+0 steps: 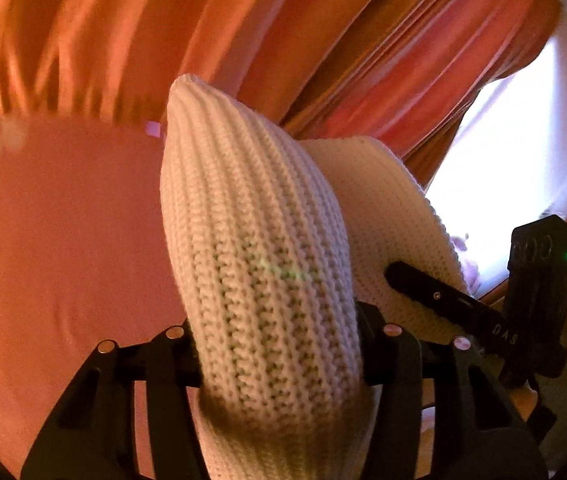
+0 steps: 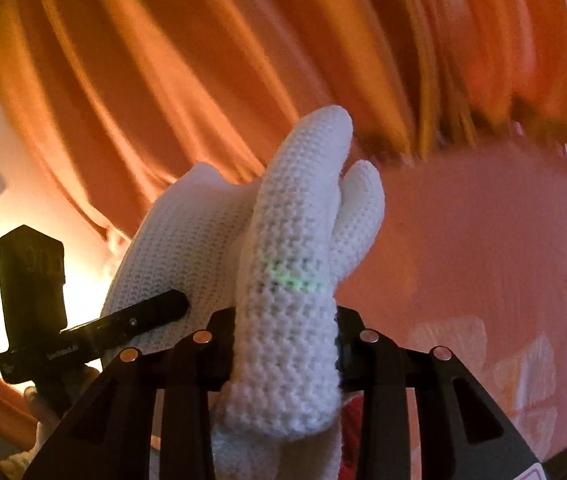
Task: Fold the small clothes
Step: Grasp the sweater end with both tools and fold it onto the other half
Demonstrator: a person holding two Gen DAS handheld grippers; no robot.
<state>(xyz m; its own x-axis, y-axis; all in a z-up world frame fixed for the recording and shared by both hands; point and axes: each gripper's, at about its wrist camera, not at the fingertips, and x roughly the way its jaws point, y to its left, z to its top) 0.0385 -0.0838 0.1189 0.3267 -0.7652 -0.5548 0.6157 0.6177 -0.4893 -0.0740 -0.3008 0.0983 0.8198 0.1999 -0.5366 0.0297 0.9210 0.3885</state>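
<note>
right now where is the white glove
The white knit glove is held up off the pink surface, clamped between both grippers' jaws; its fingers point up toward the orange curtain.

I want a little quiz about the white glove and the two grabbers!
1. True or false: the left gripper is shut on the glove.
2. What hangs behind the glove: A) curtain, B) mirror, C) map?
3. How many grippers hold the glove?

Key: 1 true. 2 A, an orange curtain. 3 two; the right gripper pinches it as well.
</note>
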